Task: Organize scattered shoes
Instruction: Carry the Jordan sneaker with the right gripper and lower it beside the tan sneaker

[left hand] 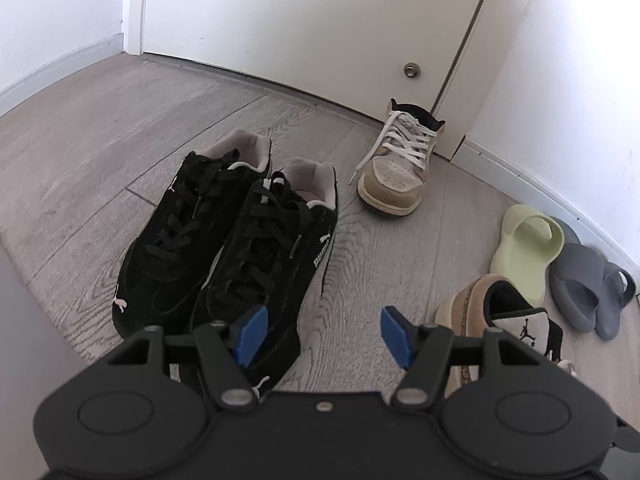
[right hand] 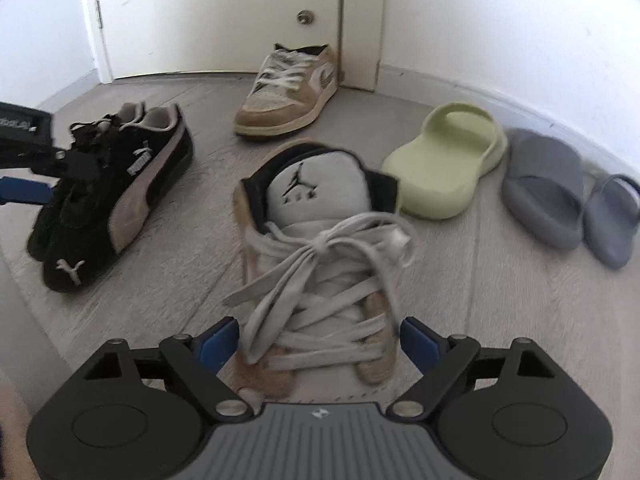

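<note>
The left wrist view shows the left hand-held gripper (left hand: 324, 334) with its blue pads spread and nothing between them; bare floor (left hand: 100, 152) lies in the gap. The pair of black sneakers (left hand: 224, 240) stands side by side just beyond the left pad, toes toward the camera.

The right wrist view shows the right hand-held gripper (right hand: 318, 342) with jaws wide apart, one pad on either side of the near tan sneaker (right hand: 320, 264). Whether the pads touch the shoe cannot be told; gaps appear on both sides. The shoe's toe is cut off beneath the gripper body. In the left wrist view only this shoe's heel and tongue show, right of the gripper.

Relative to the near tan sneaker: the second tan sneaker (right hand: 288, 92) stands beyond it against the white door (right hand: 220, 20); the green slide (right hand: 448, 160) lies to its right, then the two grey slides (right hand: 548, 188) near the wall. The grey slides overlap, so their outlines are hard to separate. The right view is slightly blurred. The left gripper enters that view at the left edge, above the black sneakers.
</note>
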`<state>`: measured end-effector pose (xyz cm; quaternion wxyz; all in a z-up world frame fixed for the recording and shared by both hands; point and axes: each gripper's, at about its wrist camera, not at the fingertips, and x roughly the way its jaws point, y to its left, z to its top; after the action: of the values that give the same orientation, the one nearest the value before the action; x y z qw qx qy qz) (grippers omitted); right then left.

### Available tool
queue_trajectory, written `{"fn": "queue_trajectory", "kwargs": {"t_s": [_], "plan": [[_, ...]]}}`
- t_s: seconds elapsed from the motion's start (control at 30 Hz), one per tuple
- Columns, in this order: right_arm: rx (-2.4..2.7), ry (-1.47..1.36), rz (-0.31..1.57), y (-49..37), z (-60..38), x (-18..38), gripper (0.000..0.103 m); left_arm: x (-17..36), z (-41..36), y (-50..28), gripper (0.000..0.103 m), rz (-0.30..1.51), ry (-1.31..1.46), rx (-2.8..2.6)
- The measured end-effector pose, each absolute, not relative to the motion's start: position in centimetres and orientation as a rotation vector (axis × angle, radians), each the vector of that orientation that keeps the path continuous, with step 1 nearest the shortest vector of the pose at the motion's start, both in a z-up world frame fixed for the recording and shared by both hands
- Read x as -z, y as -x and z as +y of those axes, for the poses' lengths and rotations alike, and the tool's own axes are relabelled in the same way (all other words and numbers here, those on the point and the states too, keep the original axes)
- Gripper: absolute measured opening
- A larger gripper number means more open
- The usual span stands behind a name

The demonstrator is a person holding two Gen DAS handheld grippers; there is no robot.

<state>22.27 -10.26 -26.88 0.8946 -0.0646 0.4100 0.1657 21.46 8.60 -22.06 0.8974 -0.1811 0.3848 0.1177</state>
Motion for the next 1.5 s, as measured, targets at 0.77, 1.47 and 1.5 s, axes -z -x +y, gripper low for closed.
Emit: {"fn": "queue_trajectory", "kwargs": {"t_s": [0.77, 1.47, 1.5], "plan": [[-0.359, -0.068, 0.804, -26.8, -9.5, 28.2, 0.082, 21.4, 10.2, -20.4, 0.064, 0.767, 0.398, -0.336], [-0.380, -0.338, 0.788, -42.0, 4.4, 14.7, 0.081, 13.7, 22.3, -33.8, 0.064, 0.776, 0.484, -0.490], [-0.384, -0.349, 0.778, -42.8, 5.2, 14.6, 0.081, 13.5, 23.0, -34.2, 0.064, 0.772, 0.484, -0.499]]}}
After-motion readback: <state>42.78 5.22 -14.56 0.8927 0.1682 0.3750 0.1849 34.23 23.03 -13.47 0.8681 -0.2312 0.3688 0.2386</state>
